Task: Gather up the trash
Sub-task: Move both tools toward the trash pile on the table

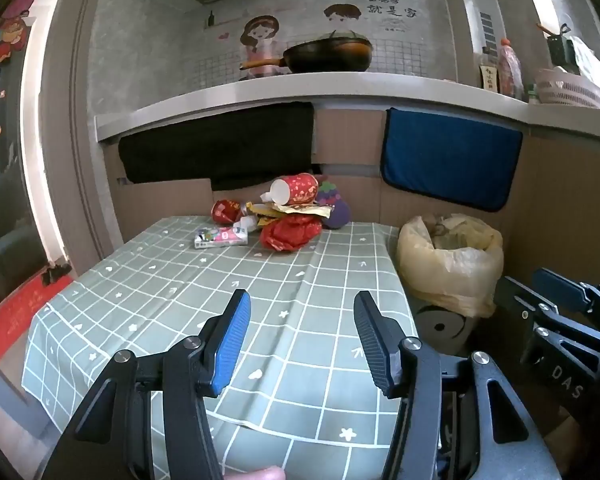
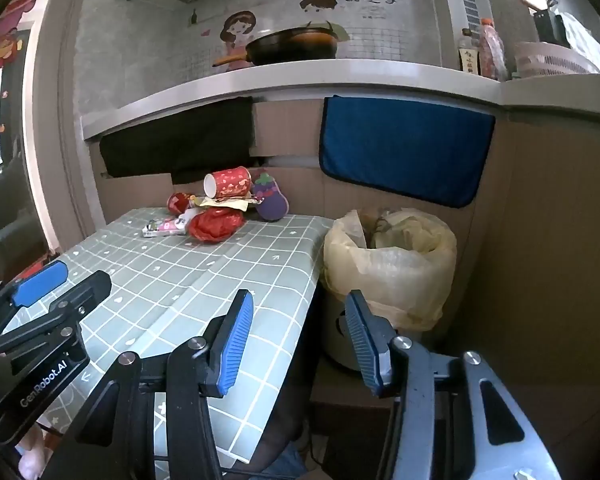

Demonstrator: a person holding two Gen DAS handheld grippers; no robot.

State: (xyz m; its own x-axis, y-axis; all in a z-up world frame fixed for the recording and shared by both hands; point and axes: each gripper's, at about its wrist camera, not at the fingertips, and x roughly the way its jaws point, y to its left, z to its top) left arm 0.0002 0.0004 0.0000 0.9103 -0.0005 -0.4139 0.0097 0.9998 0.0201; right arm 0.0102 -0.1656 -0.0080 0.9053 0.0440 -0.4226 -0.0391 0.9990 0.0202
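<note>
A pile of trash lies at the far end of the table: a red paper cup [image 1: 296, 189] [image 2: 229, 183] on its side on top, a crumpled red wrapper [image 1: 290, 233] [image 2: 215, 225], gold wrappers, a small red packet [image 1: 226, 211] and a flat pink-white pack [image 1: 221, 237] [image 2: 165, 227]. A bin lined with a yellowish bag [image 1: 450, 262] [image 2: 392, 256] stands right of the table. My left gripper [image 1: 302, 344] is open and empty over the near table. My right gripper [image 2: 298, 344] is open and empty above the table's right edge, near the bin.
A purple eggplant plush [image 1: 336, 206] [image 2: 272, 200] leans behind the pile. The table has a green checked cloth [image 1: 204, 296] [image 2: 204, 264]. A cardboard wall with black and blue cloths [image 1: 452, 160] [image 2: 404, 152] stands behind. A counter above holds a wok [image 1: 328, 54].
</note>
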